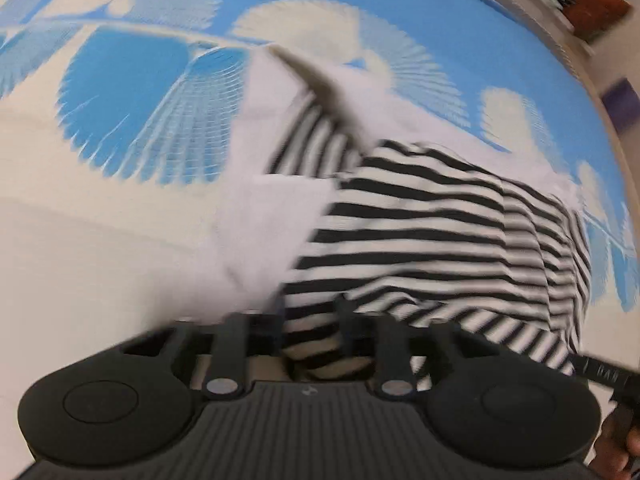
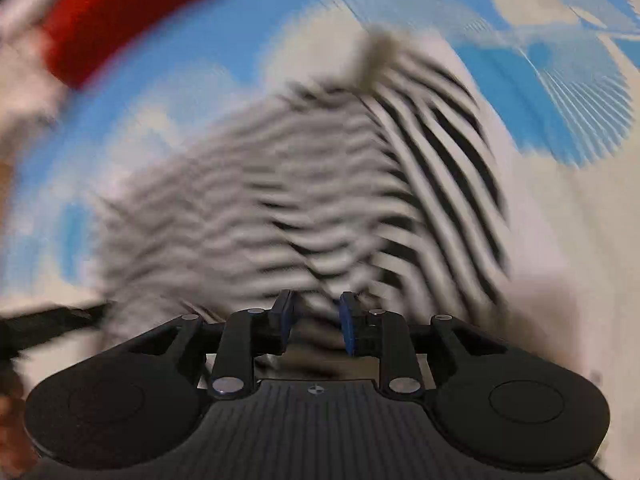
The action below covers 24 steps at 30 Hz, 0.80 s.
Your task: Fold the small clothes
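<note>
Fingers (image 2: 348, 320) slightly parted, striped garment (image 2: 280, 200) between them, blurred, contact unclear

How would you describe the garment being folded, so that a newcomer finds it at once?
Look at the blue bedsheet with its cream fan-shaped prints. On it lies the small garment, directly ahead of both grippers. It alone has black-and-white stripes, with plain white cloth along one side.

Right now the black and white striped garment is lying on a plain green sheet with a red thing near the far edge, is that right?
Not quite. The sheet under the black and white striped garment is blue with a cream fan-like print, not plain green; the left wrist view shows it most sharply. The red thing near the far edge is there in the right wrist view.
</note>
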Motion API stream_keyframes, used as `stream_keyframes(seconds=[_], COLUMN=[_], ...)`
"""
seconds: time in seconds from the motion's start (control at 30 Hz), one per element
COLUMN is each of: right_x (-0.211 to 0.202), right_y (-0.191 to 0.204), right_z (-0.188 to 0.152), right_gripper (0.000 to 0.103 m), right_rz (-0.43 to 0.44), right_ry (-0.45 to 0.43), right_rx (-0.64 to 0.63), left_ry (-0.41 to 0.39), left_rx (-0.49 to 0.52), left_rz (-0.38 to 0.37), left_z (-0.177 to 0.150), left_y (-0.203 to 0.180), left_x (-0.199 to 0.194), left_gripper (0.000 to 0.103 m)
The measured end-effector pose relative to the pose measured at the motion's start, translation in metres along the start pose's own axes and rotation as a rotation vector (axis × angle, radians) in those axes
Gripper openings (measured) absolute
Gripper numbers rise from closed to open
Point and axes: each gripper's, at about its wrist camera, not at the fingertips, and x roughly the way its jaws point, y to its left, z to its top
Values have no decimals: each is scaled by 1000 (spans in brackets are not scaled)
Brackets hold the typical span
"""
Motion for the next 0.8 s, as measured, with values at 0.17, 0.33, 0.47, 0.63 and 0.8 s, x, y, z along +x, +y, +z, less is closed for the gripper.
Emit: stream_keyframes(seconds=[0.17,0.33,0.47,0.63,0.8], right_x=[-23,-32,-1,-35,-6], right_y=[5,28,32,17,-3], right_z=[3,-3,-20,0,3], right_gripper=[27,29,28,29,32], right_rz=[8,211,71,151,-15], right_ry=[-73,-57,105,-46,8], right_rx=[-36,-98,-184,-100,-78], left_ry=[-136,43,120,36,91], left_rx=[95,214,323,287,291], left_rz=[-128,-274,-158,-171,-59], left_z=[0,-21,-39,-28,-34], left_y=[-21,-54,-64,-57,-41], left_x=[-36,-12,7,-17,1], left_gripper=[22,35,33,34,33])
